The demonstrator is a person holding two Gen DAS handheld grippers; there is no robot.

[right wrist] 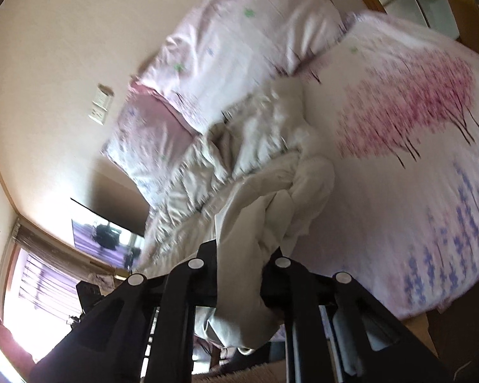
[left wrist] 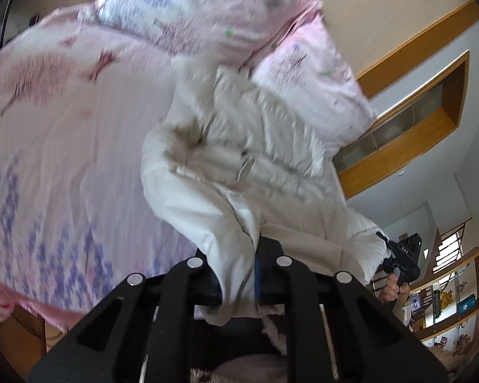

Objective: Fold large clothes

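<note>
A cream-white padded jacket [left wrist: 239,159] hangs stretched between my two grippers above the bed. My left gripper [left wrist: 238,274] is shut on one bunched edge of it, the cloth running up from between the fingers. My right gripper [right wrist: 239,271] is shut on another edge of the jacket [right wrist: 255,166], whose far part lies crumpled on the bed by the pillows. In the left wrist view the right gripper [left wrist: 399,258] and the hand holding it show at the jacket's far corner. Both views are tilted and blurred.
The bed has a pink sheet [left wrist: 48,143] printed with pink trees and purple flowers, also in the right wrist view [right wrist: 415,159]. Matching pillows [right wrist: 239,48] lie at its head by the wall. A wooden headboard shelf [left wrist: 415,121], a wall socket [right wrist: 100,105] and a window [right wrist: 38,281] are around.
</note>
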